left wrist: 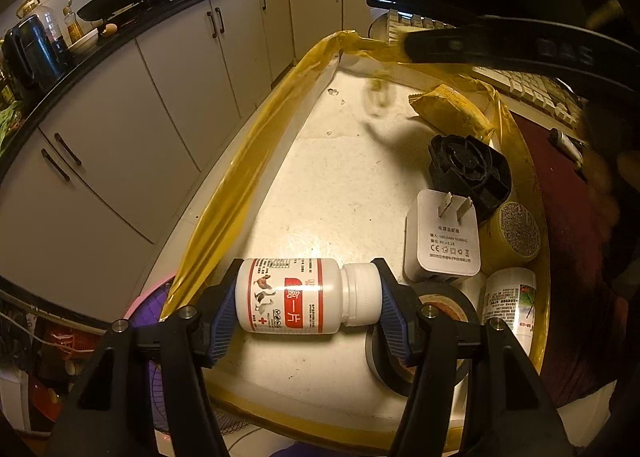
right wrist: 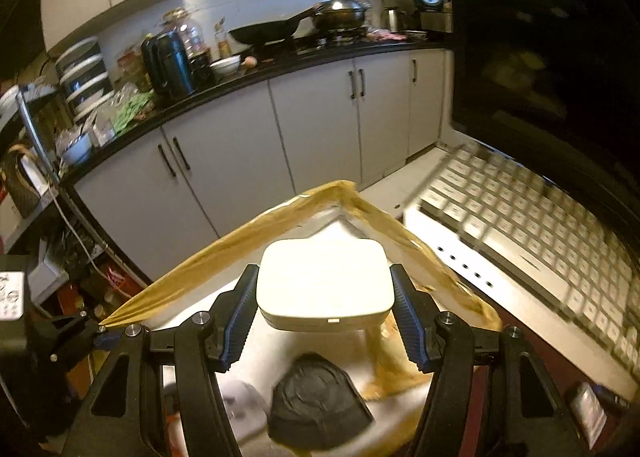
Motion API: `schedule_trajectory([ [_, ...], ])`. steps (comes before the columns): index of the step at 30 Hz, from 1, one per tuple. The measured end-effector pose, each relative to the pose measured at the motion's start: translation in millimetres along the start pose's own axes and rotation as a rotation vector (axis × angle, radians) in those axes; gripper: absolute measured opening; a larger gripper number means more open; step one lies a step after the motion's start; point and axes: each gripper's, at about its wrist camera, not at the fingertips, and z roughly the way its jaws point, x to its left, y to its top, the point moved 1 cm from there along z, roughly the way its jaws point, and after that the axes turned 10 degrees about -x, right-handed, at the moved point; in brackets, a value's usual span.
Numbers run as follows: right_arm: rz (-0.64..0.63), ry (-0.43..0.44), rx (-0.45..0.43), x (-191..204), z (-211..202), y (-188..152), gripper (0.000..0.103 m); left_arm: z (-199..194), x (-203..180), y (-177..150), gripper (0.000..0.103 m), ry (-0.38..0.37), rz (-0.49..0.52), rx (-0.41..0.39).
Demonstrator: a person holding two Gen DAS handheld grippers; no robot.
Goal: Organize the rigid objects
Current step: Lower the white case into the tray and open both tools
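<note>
While each gripper clamps one item, both hang over the yellow-edged white tray [left wrist: 256, 145].

From left: the left gripper [left wrist: 308, 299] grips a white pill bottle [left wrist: 292, 297] lying sideways, pads on its base and cap, low over the tray's near end. Right of it lie a roll of black tape [left wrist: 452, 299], a white charger [left wrist: 440, 245], a black plastic part [left wrist: 468, 169] and two more bottles. The right gripper [right wrist: 324, 307] squeezes a flat white case [right wrist: 324, 281] above the tray, beside a keyboard [right wrist: 532, 225].
</note>
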Motion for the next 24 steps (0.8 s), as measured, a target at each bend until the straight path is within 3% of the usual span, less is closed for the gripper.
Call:
schedule_trajectory([
  [5,-0.066,0.026,0.067,18,34,-2,0.058,1,-1,1,0.060,-0.002,0.003,0.002],
  [11,-0.094,-0.004,0.147,20,58,-13,0.058,1,-2,1,0.060,-0.002,0.002,0.004],
  [24,-0.061,-0.108,0.228,4,67,-11,0.059,3,-5,1,0.060,0.003,0.002,0.007],
])
